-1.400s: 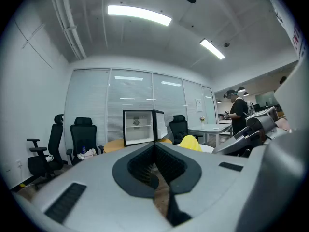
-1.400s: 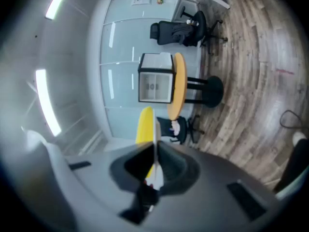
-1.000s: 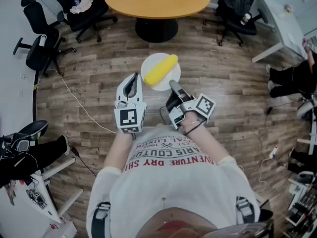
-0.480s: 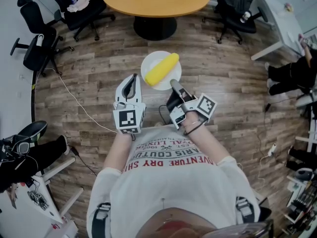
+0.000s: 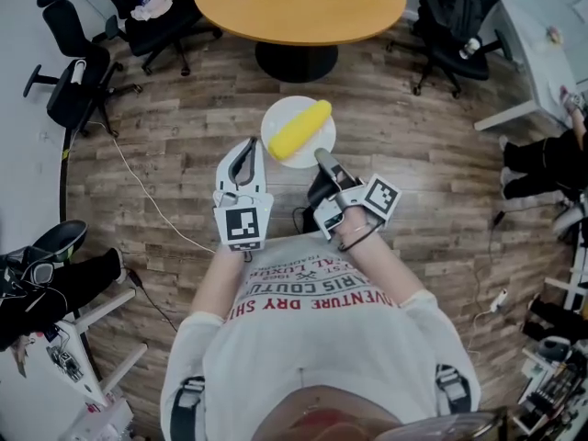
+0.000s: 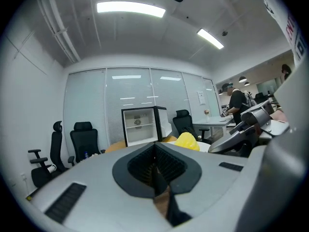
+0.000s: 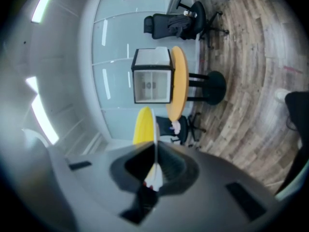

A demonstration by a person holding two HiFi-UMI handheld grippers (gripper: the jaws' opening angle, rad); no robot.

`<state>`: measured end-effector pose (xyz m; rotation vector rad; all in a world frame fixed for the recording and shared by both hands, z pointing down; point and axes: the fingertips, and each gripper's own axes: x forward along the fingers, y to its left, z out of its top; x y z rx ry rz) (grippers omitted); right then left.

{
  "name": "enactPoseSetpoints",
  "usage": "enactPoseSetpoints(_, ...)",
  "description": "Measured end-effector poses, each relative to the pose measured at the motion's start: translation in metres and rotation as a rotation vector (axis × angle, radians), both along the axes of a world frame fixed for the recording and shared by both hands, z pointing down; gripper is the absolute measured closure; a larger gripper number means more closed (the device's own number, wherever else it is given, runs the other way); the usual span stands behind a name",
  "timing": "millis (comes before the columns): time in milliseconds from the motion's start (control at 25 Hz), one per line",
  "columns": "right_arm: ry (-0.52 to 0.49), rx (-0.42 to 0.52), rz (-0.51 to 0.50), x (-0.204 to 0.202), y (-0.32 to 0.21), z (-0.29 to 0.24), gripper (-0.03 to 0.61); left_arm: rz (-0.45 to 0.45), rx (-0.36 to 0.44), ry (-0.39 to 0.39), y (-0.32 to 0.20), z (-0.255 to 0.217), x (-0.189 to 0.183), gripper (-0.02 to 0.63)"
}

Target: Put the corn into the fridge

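A yellow corn cob (image 5: 299,129) lies on a round white plate (image 5: 278,151) that hangs over the wooden floor. My right gripper (image 5: 322,160) is shut on the plate's near rim; in the right gripper view the plate (image 7: 154,129) shows edge-on between the pads, with the corn (image 7: 143,124) on it. My left gripper (image 5: 248,147) is just left of the plate, shut with nothing in it (image 6: 155,170); the corn (image 6: 187,140) shows to its right. The small fridge (image 6: 144,124) stands ahead with its door open, on a round wooden table (image 5: 299,12).
Black office chairs stand left (image 5: 78,85) and right (image 5: 455,26) of the table. A cable (image 5: 147,196) runs across the floor on the left. White desks (image 5: 542,35) and a person's legs (image 5: 542,159) are at the right.
The round table and the floor have slid down and closer in the head view as the person walks toward it. Both grippers and the plate keep their places relative to each other.
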<state>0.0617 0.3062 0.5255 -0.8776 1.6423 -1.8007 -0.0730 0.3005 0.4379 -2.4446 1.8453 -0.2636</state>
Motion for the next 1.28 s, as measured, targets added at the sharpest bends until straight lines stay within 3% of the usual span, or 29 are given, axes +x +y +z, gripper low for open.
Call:
enactPoseSetpoints(280,0.000,0.017,-0.049,0.029,-0.099,-0.014,0.541,-0.044,0.006,-0.022,-0.091,-0.011,0.030,0.586)
enactPoseSetpoints(840,0.022,0.042,-0.132,0.090,-0.272,-0.027,0.541,-0.103,0.038,0.021,-0.252,-0.022,0.095,0.586)
enactPoseSetpoints(1280,0.002,-0.002,-0.110,0.086,-0.359,-0.015,0.541,-0.070,0.025,0.007,-0.346,-0.019,0.094,0.586)
